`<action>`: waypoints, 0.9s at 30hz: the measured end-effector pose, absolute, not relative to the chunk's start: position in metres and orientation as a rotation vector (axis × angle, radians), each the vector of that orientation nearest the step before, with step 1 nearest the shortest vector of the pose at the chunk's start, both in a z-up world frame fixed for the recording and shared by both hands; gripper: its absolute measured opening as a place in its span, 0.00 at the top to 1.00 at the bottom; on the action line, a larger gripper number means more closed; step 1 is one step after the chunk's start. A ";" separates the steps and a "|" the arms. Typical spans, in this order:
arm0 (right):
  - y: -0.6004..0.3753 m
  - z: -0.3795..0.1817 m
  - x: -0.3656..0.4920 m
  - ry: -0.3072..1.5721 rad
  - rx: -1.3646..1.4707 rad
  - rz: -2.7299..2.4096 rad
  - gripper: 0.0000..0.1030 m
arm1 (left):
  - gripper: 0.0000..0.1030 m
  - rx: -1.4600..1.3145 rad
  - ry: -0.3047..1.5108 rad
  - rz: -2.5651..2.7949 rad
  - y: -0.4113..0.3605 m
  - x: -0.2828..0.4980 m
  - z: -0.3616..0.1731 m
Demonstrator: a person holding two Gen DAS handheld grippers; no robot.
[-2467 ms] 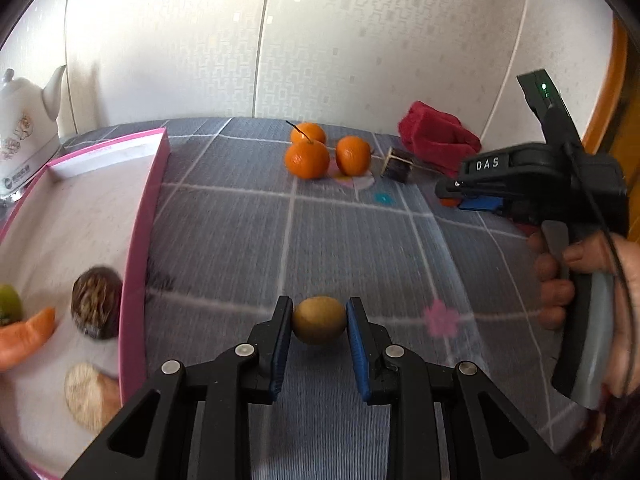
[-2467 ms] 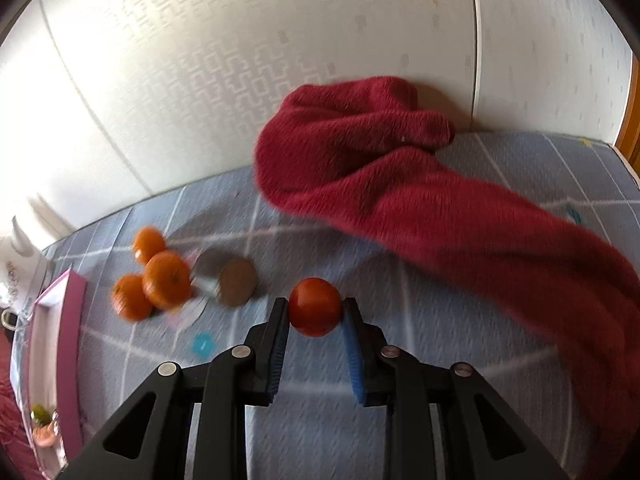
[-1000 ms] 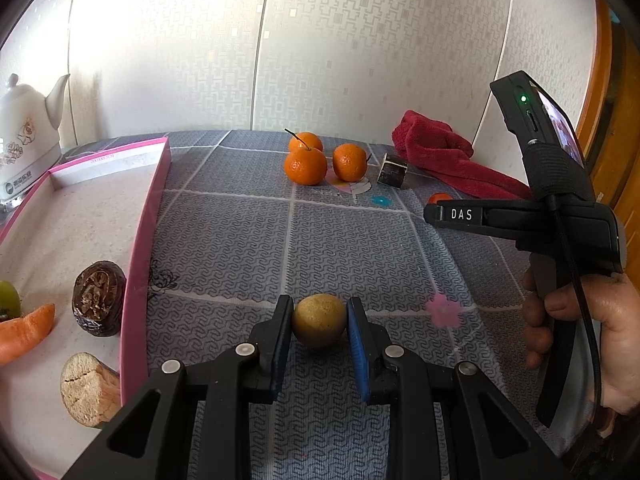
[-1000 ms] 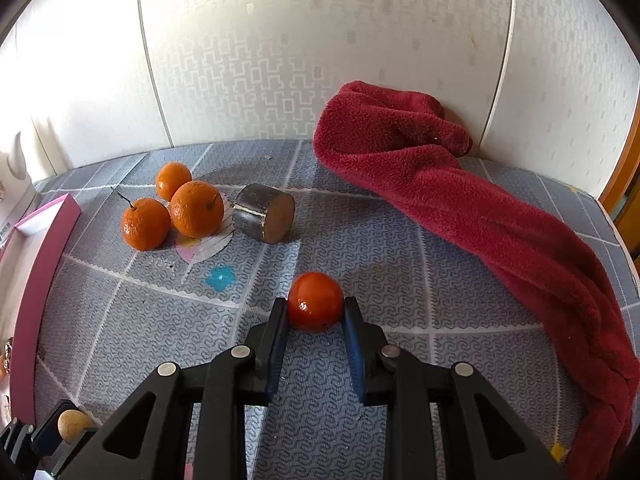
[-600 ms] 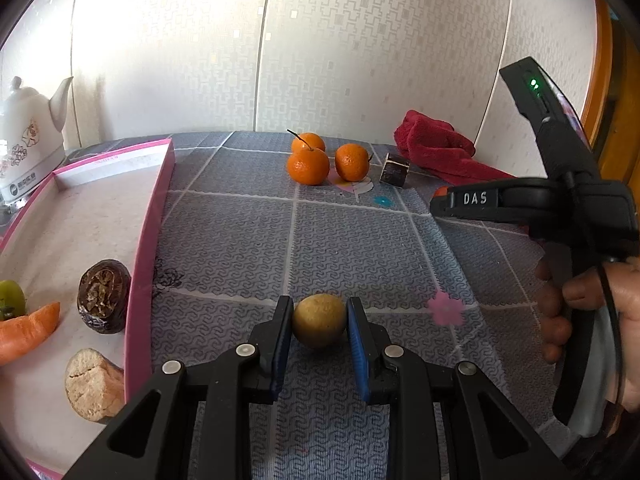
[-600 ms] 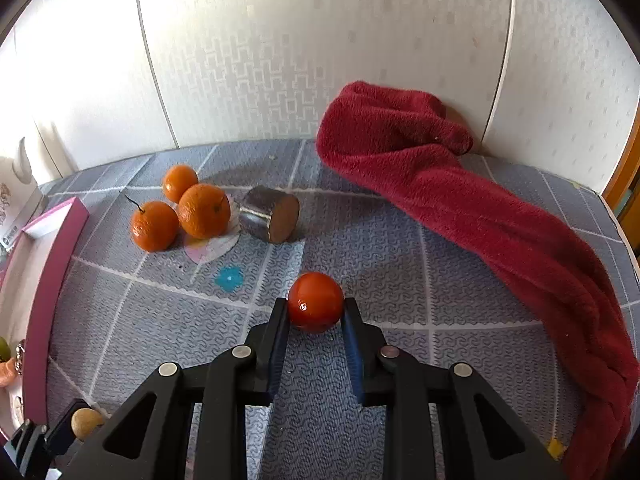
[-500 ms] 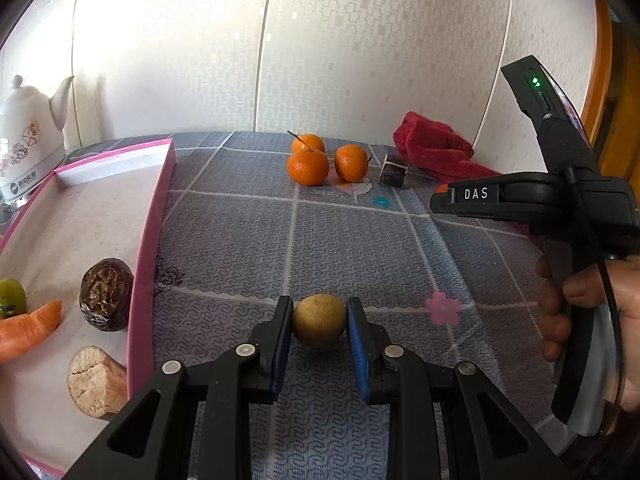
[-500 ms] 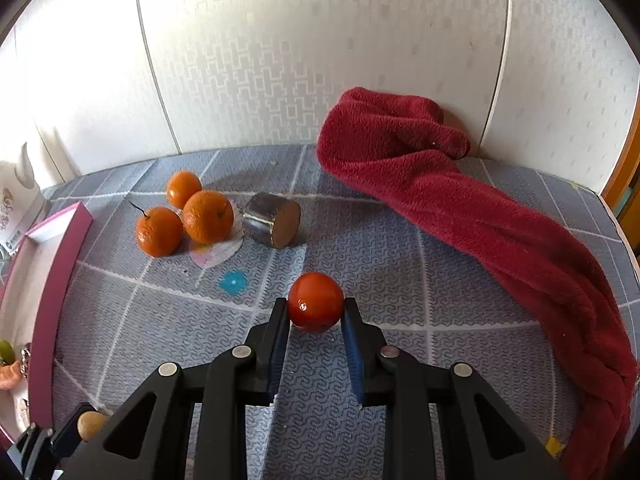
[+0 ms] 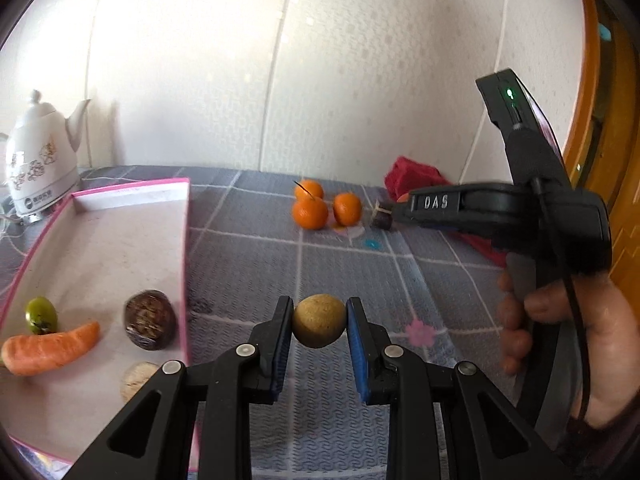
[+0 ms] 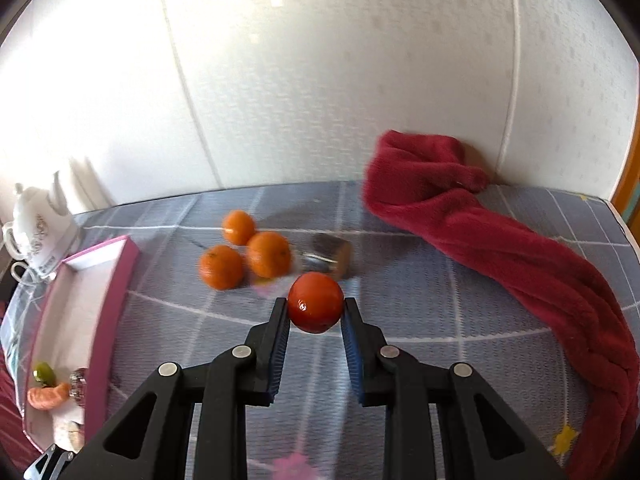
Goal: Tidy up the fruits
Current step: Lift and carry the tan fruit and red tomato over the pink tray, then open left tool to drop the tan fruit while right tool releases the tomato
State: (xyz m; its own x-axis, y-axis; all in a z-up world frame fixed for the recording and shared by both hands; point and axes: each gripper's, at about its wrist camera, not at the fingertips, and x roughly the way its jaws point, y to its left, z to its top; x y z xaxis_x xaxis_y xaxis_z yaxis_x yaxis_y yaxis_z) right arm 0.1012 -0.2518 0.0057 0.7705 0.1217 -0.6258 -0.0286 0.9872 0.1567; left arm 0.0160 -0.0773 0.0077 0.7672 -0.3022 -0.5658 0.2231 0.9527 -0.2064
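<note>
A: Left gripper is clenched on the brown fruit, pads on opposite sides at mid-height, so a round thing can't roll out. It hangs above the table, just right of the tray.

B: Right one?

A: Right gripper is clamped the same way on the tomato, also off the table, near the middle, in front of the oranges.

B: Why the tray?

A: Looks like the drop point. It sits along the table's left edge and already holds a carrot, a green fruit, a dark round one and a pale piece at its near end. Far end is bare, so likely room for both.

B: Oranges not done?

A: Three, clustered toward the table's far edge beside a metal cylinder. Probably next. Red towel runs along the right edge, out of the way.
</note>
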 end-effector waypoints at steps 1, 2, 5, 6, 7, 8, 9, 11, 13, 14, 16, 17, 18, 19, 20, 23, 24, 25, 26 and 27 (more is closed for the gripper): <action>-0.245 0.008 0.101 0.684 0.134 0.098 0.75 | 0.74 -0.142 0.632 -0.275 -0.072 0.016 0.010; -0.239 0.009 0.100 0.681 0.127 0.109 0.75 | 0.74 -0.150 0.629 -0.263 -0.068 0.016 0.012; -0.220 0.014 0.098 0.670 0.103 0.152 0.75 | 0.74 -0.181 0.615 -0.208 -0.048 0.016 0.021; -0.217 0.013 0.097 0.668 0.098 0.159 0.75 | 0.74 -0.194 0.612 -0.193 -0.041 0.016 0.023; -0.212 0.013 0.096 0.666 0.091 0.170 0.75 | 0.74 -0.211 0.609 -0.173 -0.033 0.017 0.025; -0.208 0.013 0.097 0.666 0.087 0.181 0.75 | 0.74 -0.224 0.609 -0.153 -0.026 0.018 0.027; -0.203 0.013 0.096 0.666 0.082 0.192 0.75 | 0.74 -0.233 0.609 -0.133 -0.018 0.019 0.029; -0.196 0.012 0.096 0.668 0.072 0.210 0.75 | 0.74 -0.243 0.610 -0.093 -0.004 0.022 0.032; -0.186 0.013 0.094 0.672 0.066 0.237 0.75 | 0.74 -0.255 0.613 -0.061 0.008 0.023 0.034; -0.181 0.014 0.095 0.673 0.067 0.249 0.75 | 0.74 -0.258 0.611 -0.042 0.014 0.023 0.035; -0.169 0.018 0.093 0.671 0.076 0.285 0.75 | 0.74 -0.254 0.609 -0.005 0.026 0.027 0.036; -0.164 0.020 0.093 0.668 0.084 0.302 0.75 | 0.74 -0.252 0.608 0.014 0.031 0.028 0.036; -0.156 0.022 0.092 0.665 0.094 0.324 0.75 | 0.74 -0.251 0.611 0.036 0.036 0.031 0.036; -0.150 0.024 0.092 0.663 0.100 0.341 0.75 | 0.74 -0.253 0.616 0.052 0.041 0.034 0.035; -0.143 0.025 0.092 0.660 0.101 0.356 0.75 | 0.74 -0.257 0.621 0.067 0.047 0.036 0.034; -0.124 0.027 0.093 0.657 0.095 0.390 0.74 | 0.74 -0.268 0.632 0.110 0.063 0.041 0.029; -0.118 0.027 0.095 0.659 0.097 0.400 0.75 | 0.74 -0.277 0.634 0.119 0.067 0.043 0.026; -0.112 0.026 0.099 0.666 0.103 0.410 0.75 | 0.74 -0.288 0.637 0.127 0.072 0.043 0.024; -0.105 0.024 0.103 0.674 0.105 0.417 0.75 | 0.74 -0.297 0.640 0.137 0.075 0.043 0.022; -0.100 0.023 0.106 0.677 0.104 0.420 0.75 | 0.74 -0.299 0.641 0.147 0.079 0.044 0.021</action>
